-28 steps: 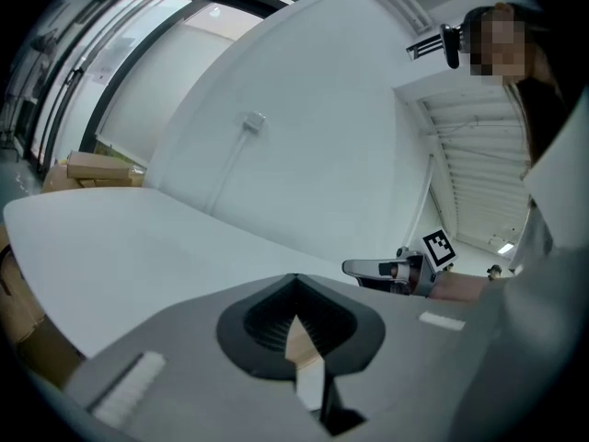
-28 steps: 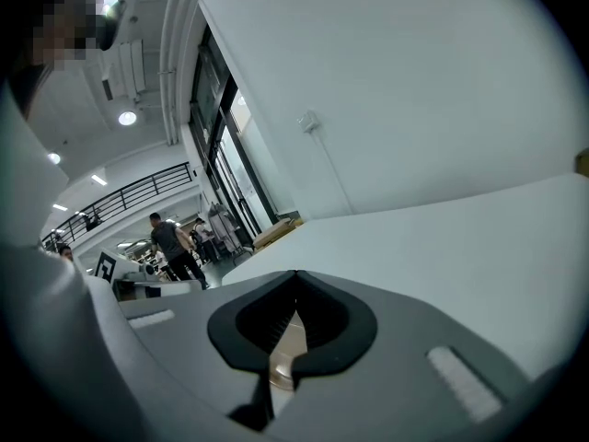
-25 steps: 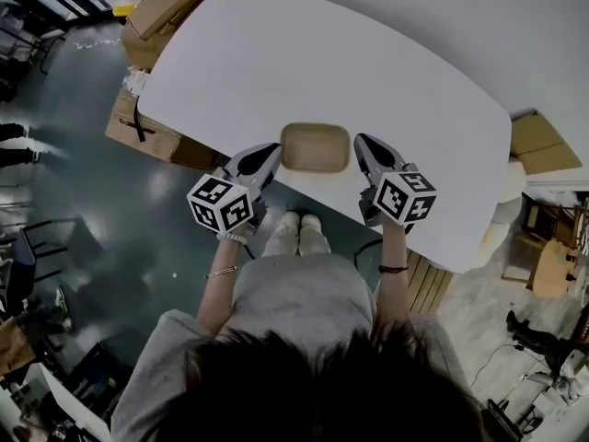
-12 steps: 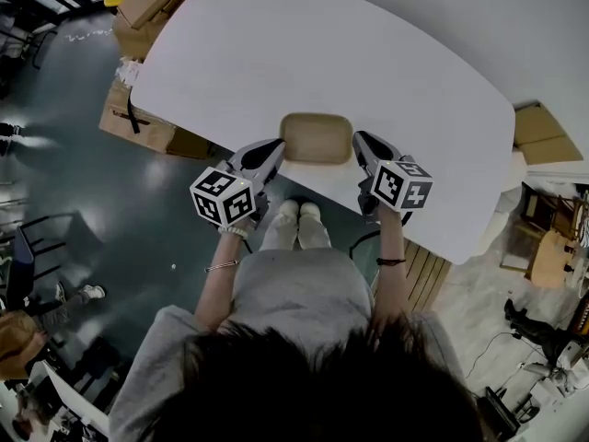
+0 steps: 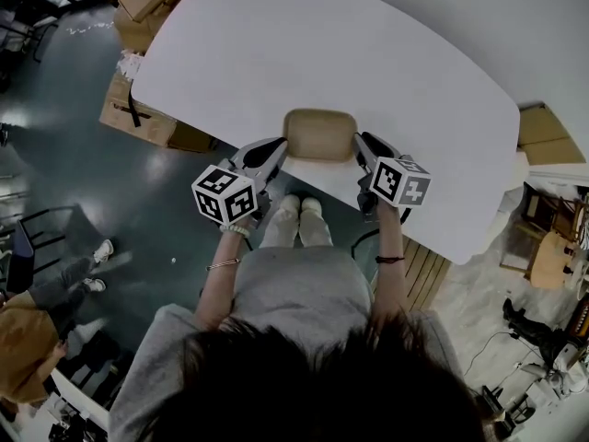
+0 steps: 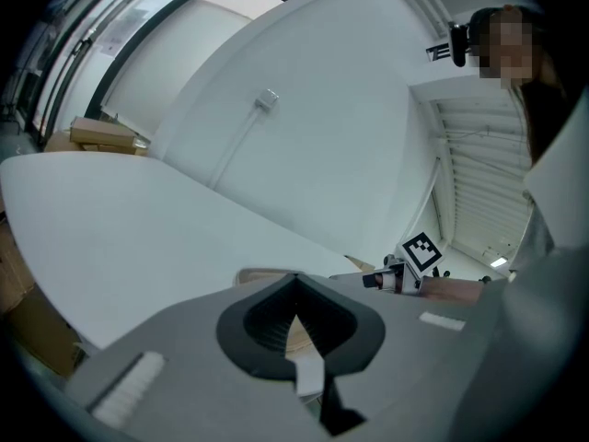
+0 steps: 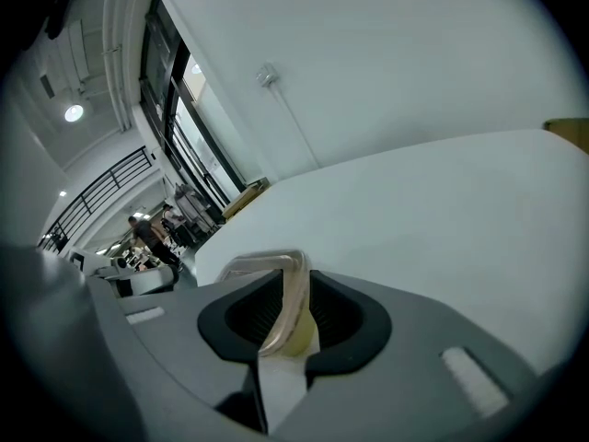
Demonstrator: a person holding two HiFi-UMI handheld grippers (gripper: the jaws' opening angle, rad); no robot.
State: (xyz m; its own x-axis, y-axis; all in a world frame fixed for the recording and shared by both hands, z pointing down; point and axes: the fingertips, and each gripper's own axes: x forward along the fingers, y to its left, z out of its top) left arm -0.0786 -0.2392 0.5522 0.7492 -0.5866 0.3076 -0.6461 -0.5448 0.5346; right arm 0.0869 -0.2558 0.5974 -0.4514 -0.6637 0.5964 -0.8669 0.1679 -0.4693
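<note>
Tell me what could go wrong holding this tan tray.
The left hand-held gripper and right hand-held gripper each pinch only a thin rim of the tan tray; uneven movement could twist it loose. It is close to the edge of the white table, so a slip might drop it to the floor.

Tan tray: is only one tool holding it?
No, the left tool and the right tool each pinch one side of the tan tray.

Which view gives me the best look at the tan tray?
The head view: it shows the whole tan tray from above at the near edge of the white table, between the left gripper and right gripper. The right gripper view shows only a rim stretch pinched between its jaws; the left gripper view, a sliver of rim.
</note>
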